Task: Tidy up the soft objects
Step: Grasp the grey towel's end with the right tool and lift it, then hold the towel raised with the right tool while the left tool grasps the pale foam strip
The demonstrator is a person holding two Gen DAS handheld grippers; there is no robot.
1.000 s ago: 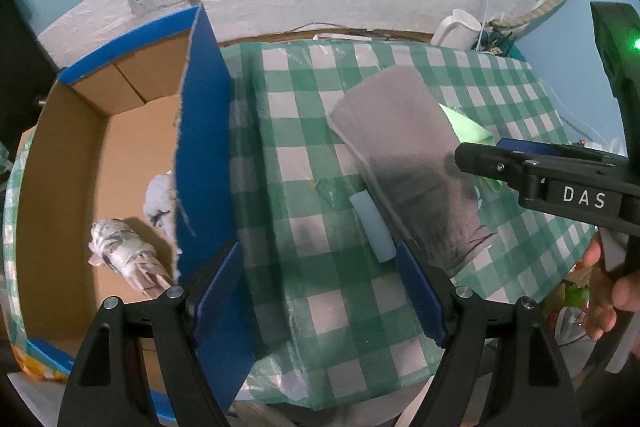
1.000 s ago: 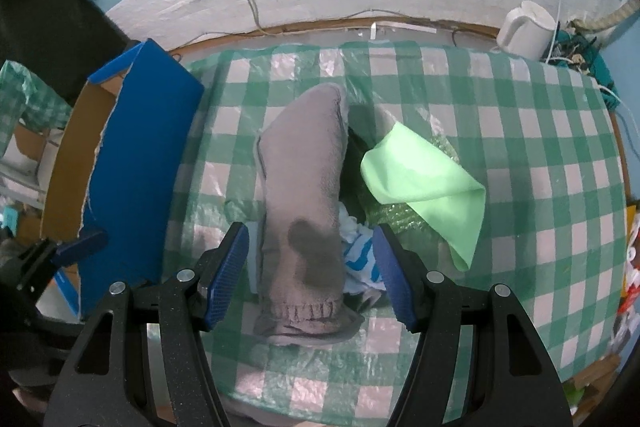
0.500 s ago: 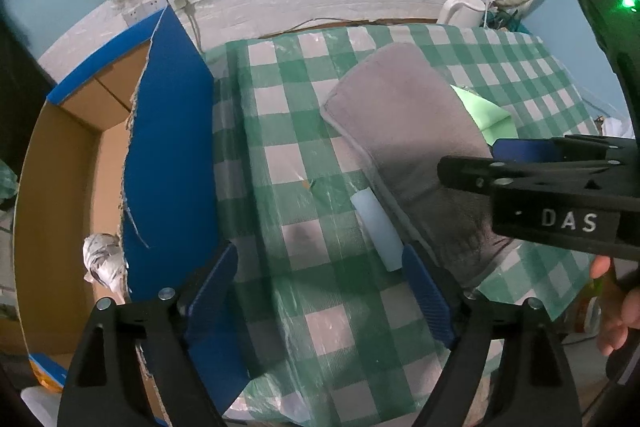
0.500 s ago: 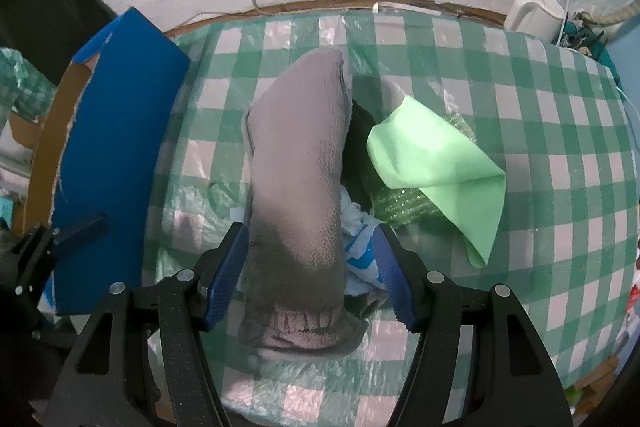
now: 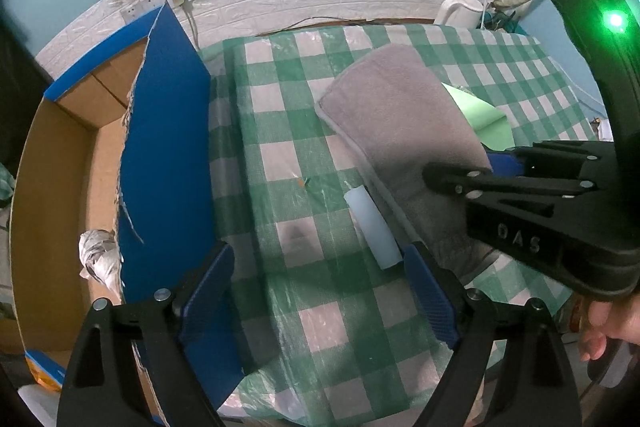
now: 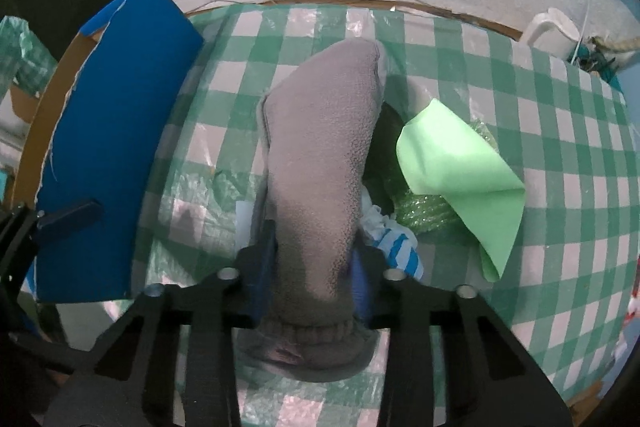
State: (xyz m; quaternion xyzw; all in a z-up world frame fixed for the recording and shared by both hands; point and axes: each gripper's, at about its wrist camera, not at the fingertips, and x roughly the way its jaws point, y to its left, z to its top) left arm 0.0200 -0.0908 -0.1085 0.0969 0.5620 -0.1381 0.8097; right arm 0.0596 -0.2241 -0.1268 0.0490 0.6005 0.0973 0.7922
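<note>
The right hand-held gripper (image 6: 314, 267) is closing on the grey sock-like cloth (image 6: 320, 163), its blue pads pressed into both sides of the fabric near the ribbed cuff, which bulges out below the jaws at the near edge of the worktop (image 6: 560, 155). Only the right wrist view shows what lies beside it: a light green cloth (image 6: 460, 163) folded over green bubble wrap (image 6: 424, 207), and a blue-and-white striped fabric (image 6: 394, 243) tucked just beside the grey cloth on its right. From the left wrist view the green cloth shows only as a sliver past the grey cloth, and the striped fabric is hidden behind the right tool's black body. The left hand-held gripper (image 5: 318, 293) hangs released over the checked cloth near the worktop's left edge, jaws spread wide and still widening, nothing between them. That view alone looks into the cardboard box (image 5: 60, 187) standing against the left edge, where a crumpled grey-white bundle (image 5: 98, 255) lies partly behind the blue flap (image 5: 168, 155). A pale blue strip (image 5: 372, 227) lies flat by the grey cloth's left side; what it is cannot be told. The white kettle (image 6: 554, 35) sits at the far right corner, cut off in the left view.
</note>
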